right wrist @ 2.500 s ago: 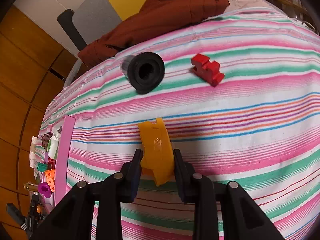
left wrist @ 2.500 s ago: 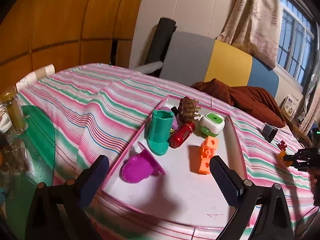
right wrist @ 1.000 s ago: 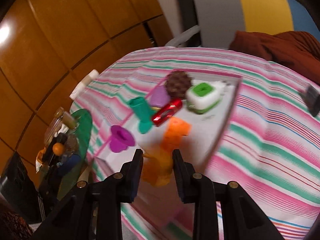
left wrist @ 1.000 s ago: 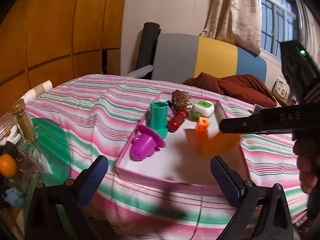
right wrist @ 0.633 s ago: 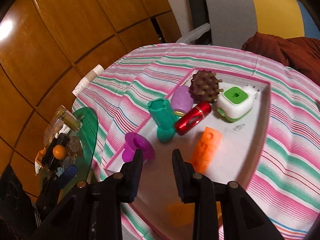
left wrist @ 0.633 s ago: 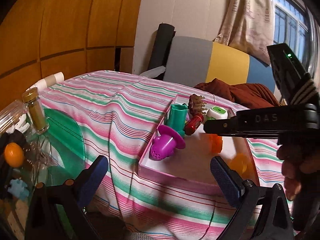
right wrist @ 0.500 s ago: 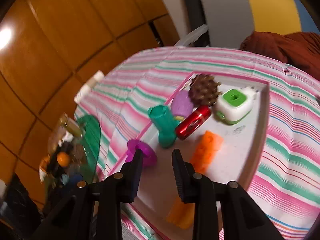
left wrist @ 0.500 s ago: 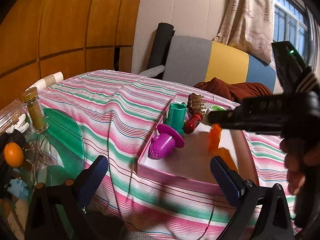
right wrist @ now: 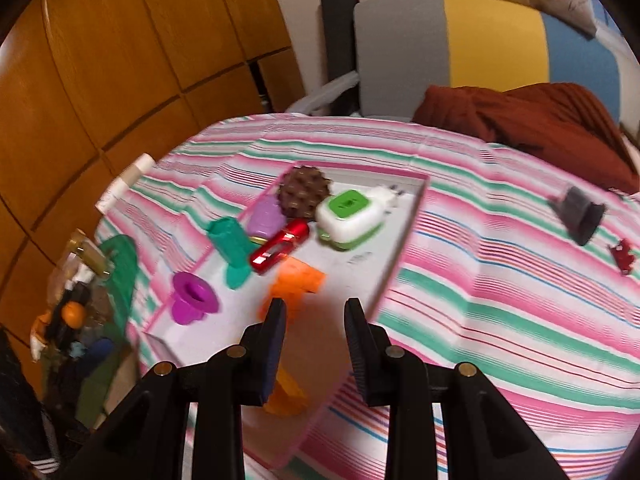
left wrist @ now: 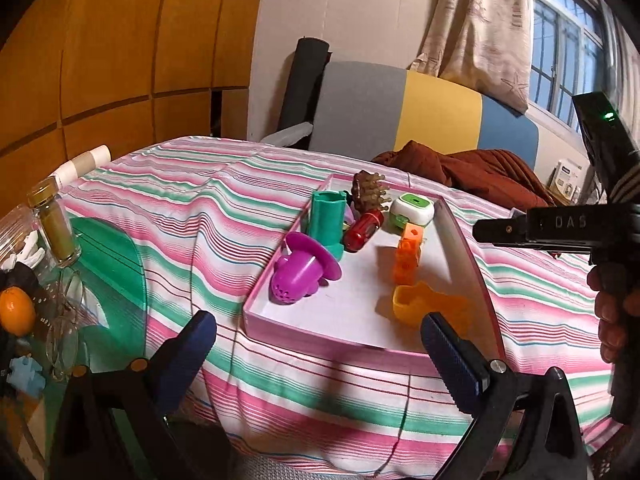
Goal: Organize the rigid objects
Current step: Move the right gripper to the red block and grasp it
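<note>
My right gripper [right wrist: 313, 324] has its fingers parted with nothing between them, hanging above the near end of the pink tray [right wrist: 404, 236]. The yellow-orange piece [left wrist: 430, 306] lies on the tray floor at the near right corner, just in front of the orange block [left wrist: 408, 254]; I judge it delivered, so the parted fingers make sense as a release posture. In the right wrist view that piece is mostly hidden under my left finger and blurred, so I can't say exactly how it sits.

My left gripper [left wrist: 320, 344] is spread wide and empty, held low off the near edge of the bed, apparently just waiting clear of the tray.

Further out, the tray already holds the purple funnel-shaped toy [left wrist: 302, 270], the teal cup [left wrist: 328, 220] standing upright, the red cylinder [left wrist: 364, 232], the brown spiky ball [left wrist: 368, 192] and the green-and-white box [left wrist: 412, 210], crowded toward the far left, leaving bare floor on the right.

Still loose on the striped bedspread [right wrist: 500, 280] are a black cylinder [right wrist: 580, 216] and a small red piece [right wrist: 622, 260], well apart from the tray. Nothing lies between them and me; the rust-red blanket [right wrist: 540, 120] sits behind them. I'd expect the tray's right wall to be the only thing to lift over on return.
</note>
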Demonstrator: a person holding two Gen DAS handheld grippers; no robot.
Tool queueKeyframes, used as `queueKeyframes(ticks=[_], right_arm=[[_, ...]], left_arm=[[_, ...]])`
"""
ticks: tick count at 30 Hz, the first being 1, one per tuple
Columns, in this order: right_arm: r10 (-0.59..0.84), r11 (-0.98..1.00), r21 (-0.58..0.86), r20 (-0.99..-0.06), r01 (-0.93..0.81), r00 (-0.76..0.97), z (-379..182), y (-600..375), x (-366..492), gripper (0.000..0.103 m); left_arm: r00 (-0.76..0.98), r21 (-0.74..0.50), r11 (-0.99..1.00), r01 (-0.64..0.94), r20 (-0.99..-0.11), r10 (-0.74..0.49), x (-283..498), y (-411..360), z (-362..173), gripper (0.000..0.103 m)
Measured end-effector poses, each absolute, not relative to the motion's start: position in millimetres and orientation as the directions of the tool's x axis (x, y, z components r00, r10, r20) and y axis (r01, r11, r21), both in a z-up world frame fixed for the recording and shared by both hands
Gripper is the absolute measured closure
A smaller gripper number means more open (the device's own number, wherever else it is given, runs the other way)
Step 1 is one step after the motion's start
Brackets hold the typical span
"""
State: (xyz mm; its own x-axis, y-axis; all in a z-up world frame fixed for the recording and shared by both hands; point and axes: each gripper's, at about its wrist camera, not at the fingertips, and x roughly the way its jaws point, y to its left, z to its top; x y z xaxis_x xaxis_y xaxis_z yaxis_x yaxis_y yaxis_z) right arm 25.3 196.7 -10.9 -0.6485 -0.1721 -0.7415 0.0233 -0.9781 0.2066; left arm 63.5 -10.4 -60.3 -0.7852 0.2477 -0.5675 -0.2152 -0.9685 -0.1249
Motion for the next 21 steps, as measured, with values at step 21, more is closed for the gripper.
queueKeyframes(ticks=[21], right_arm=[[0.027, -0.981, 0.087, -0.824, -0.174, -0.566, -32.0, 279.6, 40.6, 0.072]], left_arm=[[-0.754, -0.082, -0.940, -0.330, -0.576, 0.315, 73.4, 29.5, -52.1, 0.000]])
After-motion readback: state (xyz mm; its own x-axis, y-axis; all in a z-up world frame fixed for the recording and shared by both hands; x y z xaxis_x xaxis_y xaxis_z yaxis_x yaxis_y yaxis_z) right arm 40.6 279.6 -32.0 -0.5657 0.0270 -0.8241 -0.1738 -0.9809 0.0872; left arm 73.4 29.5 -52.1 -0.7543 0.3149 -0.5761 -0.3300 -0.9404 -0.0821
